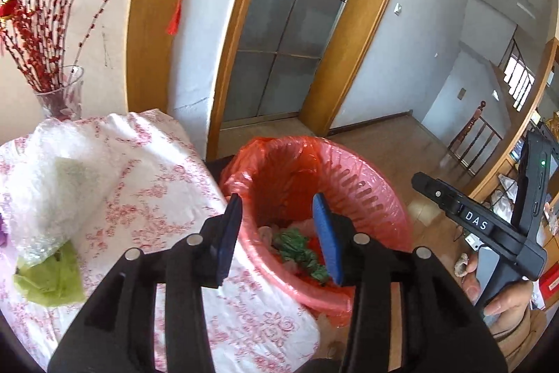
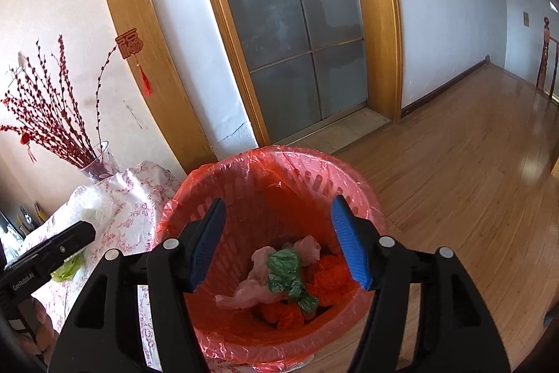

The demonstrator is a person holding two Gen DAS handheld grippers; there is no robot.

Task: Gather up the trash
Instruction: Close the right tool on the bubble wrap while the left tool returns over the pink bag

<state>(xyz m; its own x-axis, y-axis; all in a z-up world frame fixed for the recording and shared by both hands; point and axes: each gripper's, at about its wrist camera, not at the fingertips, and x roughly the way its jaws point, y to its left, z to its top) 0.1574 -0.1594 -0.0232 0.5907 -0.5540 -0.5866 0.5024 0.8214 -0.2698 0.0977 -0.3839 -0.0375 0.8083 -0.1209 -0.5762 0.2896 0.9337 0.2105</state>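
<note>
Trash still out: a crumpled green plastic bag [image 1: 52,277] on the bench [image 1: 167,219] beside the red-lined bin [image 2: 279,170], light and soft; pinch its bunched middle. Both hand-held grippers, left [image 1: 279,233] and right [image 2: 279,242], are spread empty.

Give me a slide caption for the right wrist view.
Open right gripper above the red-lined trash bin holding crumpled green bag and pink wrappers.

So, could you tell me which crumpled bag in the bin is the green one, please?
It is the dark green bag in the middle of the lined bin, between the pale pink bag on its left and the red ones on its right.
</note>
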